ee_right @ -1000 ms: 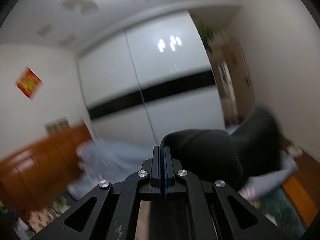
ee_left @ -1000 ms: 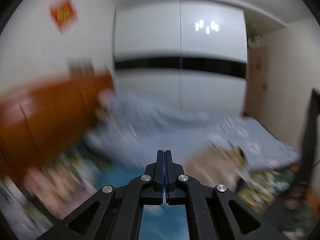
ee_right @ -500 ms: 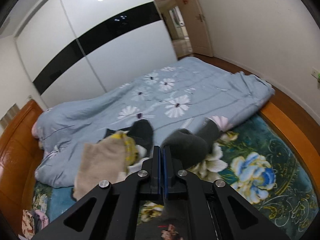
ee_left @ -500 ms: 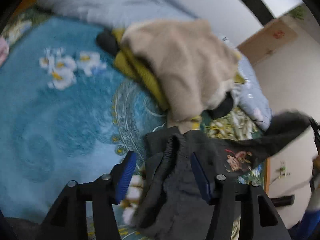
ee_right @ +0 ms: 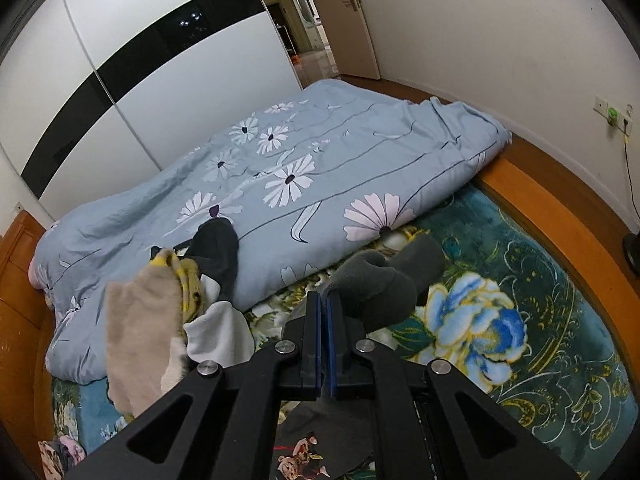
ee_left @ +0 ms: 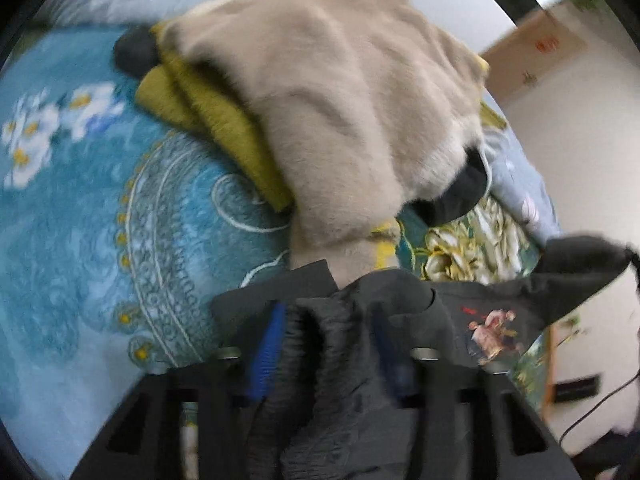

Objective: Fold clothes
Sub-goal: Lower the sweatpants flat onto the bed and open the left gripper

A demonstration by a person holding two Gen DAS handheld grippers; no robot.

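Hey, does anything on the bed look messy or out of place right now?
Yes. The clothes pile is a loose heap, with a beige garment slumped over a yellow one and dark pieces poking out. The blue quilt is bunched to one side, leaving the floral bedspread bare.

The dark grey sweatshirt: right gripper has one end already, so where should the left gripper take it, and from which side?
Grip the ribbed, gathered edge of the dark grey sweatshirt, which bunches up between the left gripper's open blue pads. Come straight in from the near side, along the gripper's own line: the ribbing stands proud of the teal floral blanket, clear of the beige fleece garment beyond.
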